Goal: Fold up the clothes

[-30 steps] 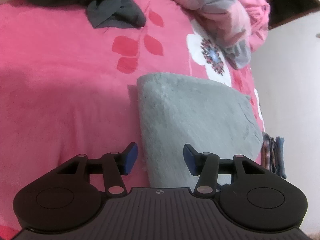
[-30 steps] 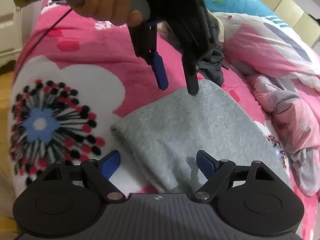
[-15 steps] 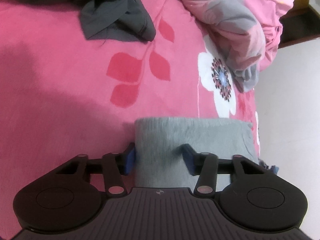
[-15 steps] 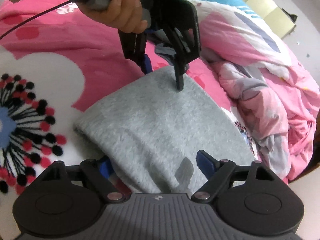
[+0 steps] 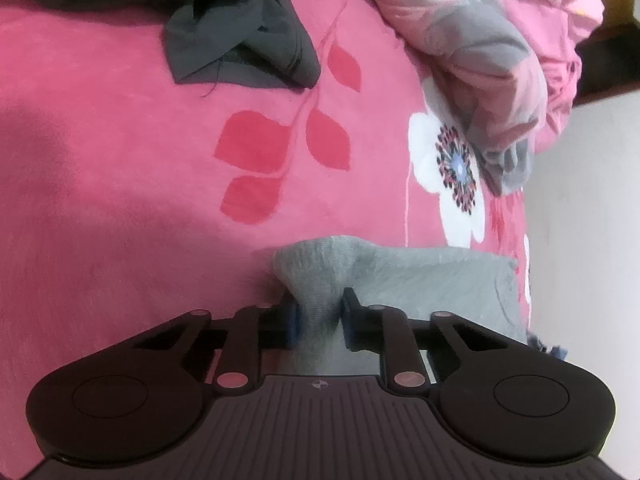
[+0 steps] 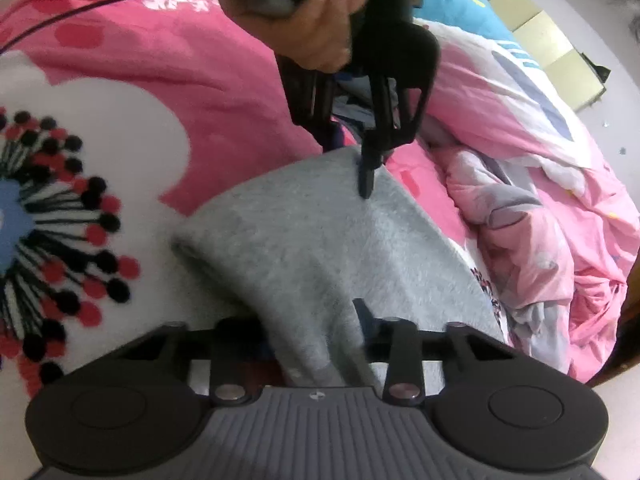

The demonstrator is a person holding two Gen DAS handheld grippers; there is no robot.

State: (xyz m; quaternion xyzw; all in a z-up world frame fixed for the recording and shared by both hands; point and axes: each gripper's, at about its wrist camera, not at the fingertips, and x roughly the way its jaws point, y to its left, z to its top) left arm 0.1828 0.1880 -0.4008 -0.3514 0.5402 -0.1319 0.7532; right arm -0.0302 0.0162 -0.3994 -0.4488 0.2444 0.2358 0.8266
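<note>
The grey garment (image 6: 316, 248) lies folded on the pink blanket (image 5: 120, 168), near the edge of the bed beside a white flower print (image 5: 452, 168). The left gripper (image 5: 320, 316) has its jaws drawn in on a bunched corner of the garment; the cloth rises between the blue pads as a narrow gathered ridge and spreads out flat beyond them. In the right wrist view the same gripper (image 6: 352, 160) stands at the far corner of the garment, one black finger (image 6: 366, 180) pressed onto the top of the cloth, the other hidden behind the fold, with a hand (image 6: 320, 36) around its handle and a black cable (image 6: 100, 8) trailing off. The right gripper (image 6: 316, 340) grips the near corner: its jaws are closed in on a pulled-up tongue of grey cloth that runs down toward the camera. The rest of the garment sits between the two grippers, its left fold rounded and thick. A dark garment (image 5: 240, 52) lies crumpled further up the blanket, well apart from the grey one. A rumpled pink and grey quilt (image 6: 532, 232) lies heaped just beside the grey garment.
</note>
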